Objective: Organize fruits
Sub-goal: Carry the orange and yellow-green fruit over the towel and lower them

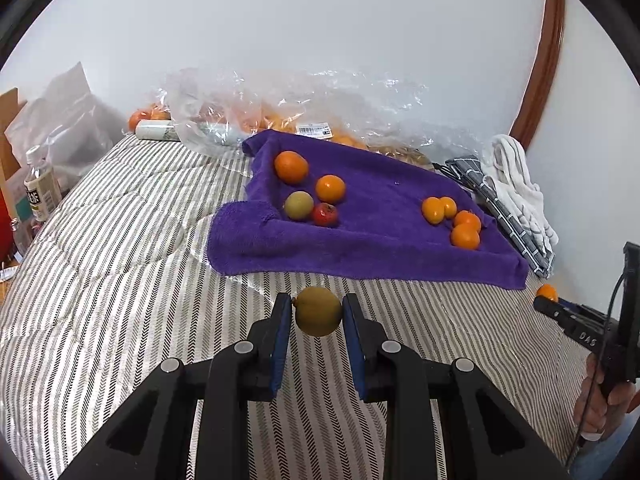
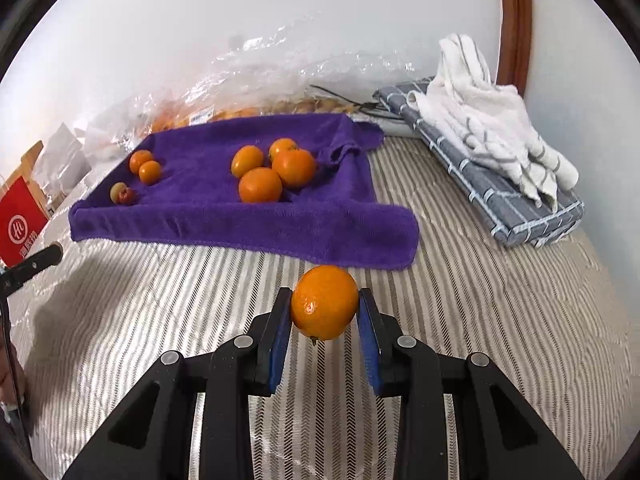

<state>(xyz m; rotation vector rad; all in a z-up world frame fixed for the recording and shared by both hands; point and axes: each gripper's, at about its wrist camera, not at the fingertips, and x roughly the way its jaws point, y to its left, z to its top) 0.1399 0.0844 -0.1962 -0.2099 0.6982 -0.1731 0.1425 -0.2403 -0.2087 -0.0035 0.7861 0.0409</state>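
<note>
Nearly sorted: two fruit groups lie on the purple towel [image 1: 360, 240].
Left gripper [image 1: 317, 312] clamps a greenish fruit [image 1: 318, 311], right gripper [image 2: 325, 304] an orange [image 2: 324, 302] (both unplaced).

Plastic bags [image 1: 280, 108] blur the fruit inside.

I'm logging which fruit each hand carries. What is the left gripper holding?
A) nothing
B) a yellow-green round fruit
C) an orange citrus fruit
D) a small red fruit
B: the left gripper is shut on a yellow-green fruit, pressed between its blue pads above the striped bedcover; the orange is in the right gripper.
</note>
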